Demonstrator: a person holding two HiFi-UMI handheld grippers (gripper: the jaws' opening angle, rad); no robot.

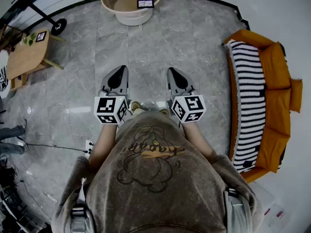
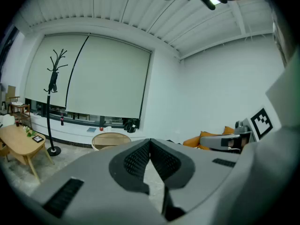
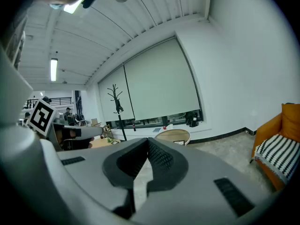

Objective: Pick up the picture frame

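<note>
Person's shirt [image 1: 146, 178] nearest. Left gripper [image 1: 118, 73] clenched, empty; right gripper [image 1: 176, 74] clenched, empty. Gripper views show a coat stand [image 2: 53, 102] full height; head view sees it only from above. Picture frame [image 1: 145, 4] sits on round table [image 1: 127, 17], well ahead of both jaws, roughly midway between them.

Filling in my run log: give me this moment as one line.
left gripper: shut, empty | right gripper: shut, empty | picture frame: on round table ahead, untouched
</note>
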